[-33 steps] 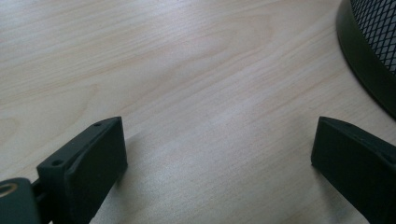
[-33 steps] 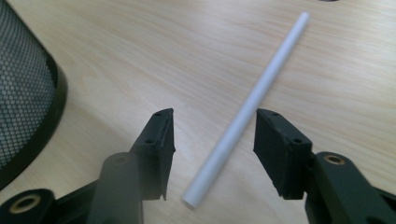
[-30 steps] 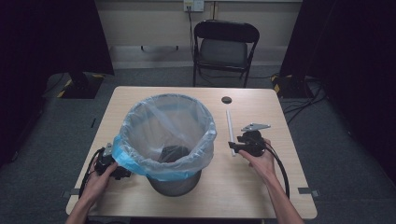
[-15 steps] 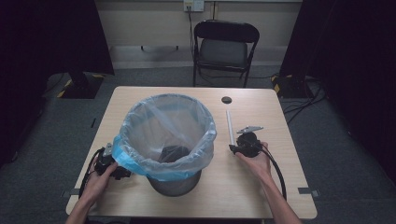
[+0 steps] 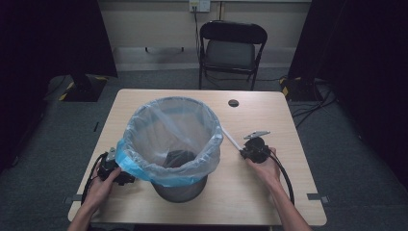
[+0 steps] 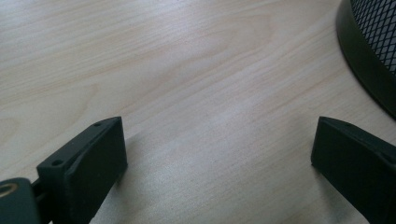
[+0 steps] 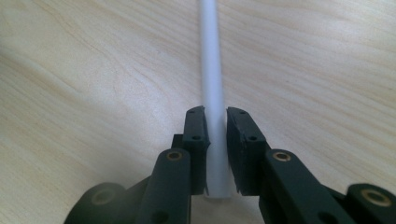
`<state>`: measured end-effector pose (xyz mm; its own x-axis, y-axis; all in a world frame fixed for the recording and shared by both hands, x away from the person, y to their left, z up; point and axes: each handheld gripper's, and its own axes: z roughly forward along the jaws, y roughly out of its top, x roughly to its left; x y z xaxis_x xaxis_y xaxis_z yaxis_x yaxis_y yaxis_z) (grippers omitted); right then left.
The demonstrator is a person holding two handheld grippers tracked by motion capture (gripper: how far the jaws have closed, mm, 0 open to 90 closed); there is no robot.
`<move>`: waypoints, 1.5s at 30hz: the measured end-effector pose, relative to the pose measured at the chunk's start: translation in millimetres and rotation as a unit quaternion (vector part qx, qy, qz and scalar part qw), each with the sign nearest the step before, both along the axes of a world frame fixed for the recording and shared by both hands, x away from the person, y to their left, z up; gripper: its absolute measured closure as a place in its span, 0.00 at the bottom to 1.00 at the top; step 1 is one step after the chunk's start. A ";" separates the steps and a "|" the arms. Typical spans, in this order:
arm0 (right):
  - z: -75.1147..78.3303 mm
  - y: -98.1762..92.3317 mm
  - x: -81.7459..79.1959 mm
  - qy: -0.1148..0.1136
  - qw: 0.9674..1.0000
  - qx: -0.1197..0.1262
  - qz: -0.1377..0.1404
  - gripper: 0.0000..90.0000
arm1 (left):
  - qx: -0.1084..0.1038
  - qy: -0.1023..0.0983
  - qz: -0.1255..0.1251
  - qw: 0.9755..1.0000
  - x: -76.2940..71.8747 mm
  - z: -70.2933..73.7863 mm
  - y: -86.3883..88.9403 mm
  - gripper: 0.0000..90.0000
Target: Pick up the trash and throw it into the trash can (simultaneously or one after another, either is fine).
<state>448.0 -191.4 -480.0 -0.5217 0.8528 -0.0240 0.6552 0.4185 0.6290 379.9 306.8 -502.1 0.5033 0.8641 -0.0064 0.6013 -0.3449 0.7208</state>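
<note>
On the pale wooden table (image 5: 269, 192), right of the lined mesh bin (image 5: 175, 144), a white rod (image 7: 212, 84) lies flat. The right gripper (image 7: 215, 116) has just closed its jaws onto the rod's near end, pads pressing both sides. Beside the bin's base, the left gripper (image 6: 217, 144) rests with jaws spread wide, holding nothing

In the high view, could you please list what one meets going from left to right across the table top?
Left black tool → dark mesh waste bin lined with a clear and blue plastic bag → thin white plastic rod → right black tool, shut on that rod.
</note>
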 end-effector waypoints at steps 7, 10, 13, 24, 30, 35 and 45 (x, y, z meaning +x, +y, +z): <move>0.6 -1.0 1.6 0.008 1.000 0.007 -0.008 0.89 | 0.000 0.001 -0.001 1.000 0.2 0.0 0.2 0.03; 0.9 -0.6 1.8 0.009 1.000 0.009 -0.011 0.89 | 0.000 0.001 -0.001 1.000 0.2 0.0 0.3 0.03; 0.4 -3.7 3.6 0.017 0.999 0.031 -0.011 0.89 | 0.000 0.001 -0.001 1.000 0.2 0.0 0.3 0.03; 8.5 -4.8 2.9 0.006 0.998 0.054 -0.010 0.89 | 0.000 0.000 -0.001 1.000 0.2 0.0 0.2 0.03; 16.8 -7.1 1.0 -0.006 0.997 0.074 -0.013 0.90 | 0.000 0.000 -0.001 1.000 0.2 0.0 0.2 0.03; 24.9 -6.2 -1.7 -0.019 0.996 0.084 -0.011 0.90 | -0.001 0.000 -0.001 1.000 0.1 0.0 0.2 0.03; 40.1 -3.1 -5.0 -0.041 0.993 0.112 -0.007 0.90 | 0.002 0.000 0.000 1.000 -0.2 0.1 0.0 0.03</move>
